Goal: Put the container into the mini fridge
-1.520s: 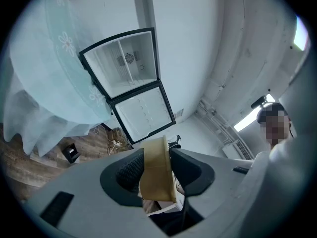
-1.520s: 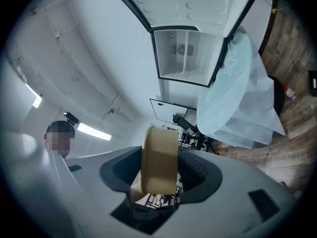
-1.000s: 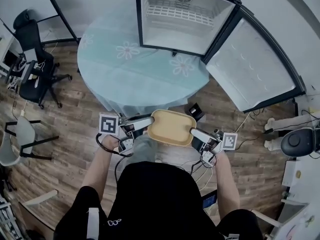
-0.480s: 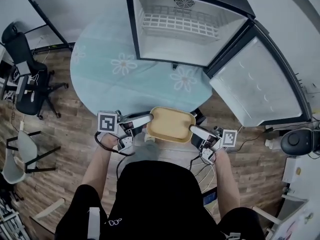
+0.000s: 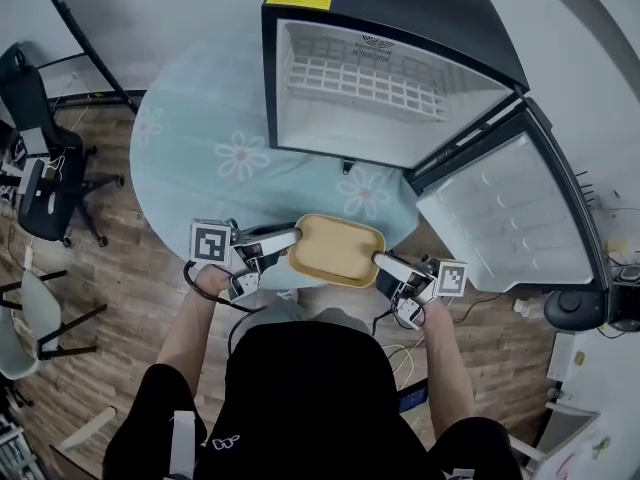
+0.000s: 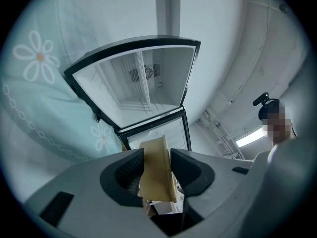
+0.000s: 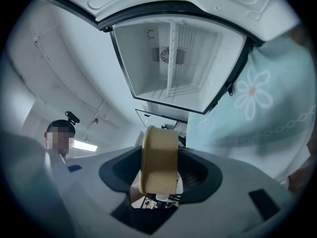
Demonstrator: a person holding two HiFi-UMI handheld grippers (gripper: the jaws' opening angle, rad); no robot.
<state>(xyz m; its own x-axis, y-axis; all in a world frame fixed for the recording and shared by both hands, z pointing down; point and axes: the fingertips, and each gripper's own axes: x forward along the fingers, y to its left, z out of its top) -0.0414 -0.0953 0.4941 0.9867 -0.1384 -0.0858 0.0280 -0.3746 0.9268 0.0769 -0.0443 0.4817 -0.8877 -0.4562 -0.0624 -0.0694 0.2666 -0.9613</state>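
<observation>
A tan rectangular container (image 5: 337, 251) is carried level between my two grippers, over the near edge of the round table. My left gripper (image 5: 285, 247) is shut on its left end, and the left gripper view shows the container's wall (image 6: 158, 170) pinched between the pads. My right gripper (image 5: 384, 266) is shut on its right end, where the container's end (image 7: 158, 160) fills the gap between the pads. The black mini fridge (image 5: 385, 83) stands on the table just beyond, its door (image 5: 505, 223) swung open to the right and its white inside bare except for a wire shelf (image 5: 360, 80).
The round table wears a pale blue cloth with daisies (image 5: 215, 158). Black office chairs (image 5: 35, 168) stand at the left on the wooden floor. The fridge's open door juts out at the right of the table. Cables lie on the floor near my feet.
I have moved closer to the table with the container held in both grippers. The fridge now looks larger and nearer, and the container has come over the table's edge.
</observation>
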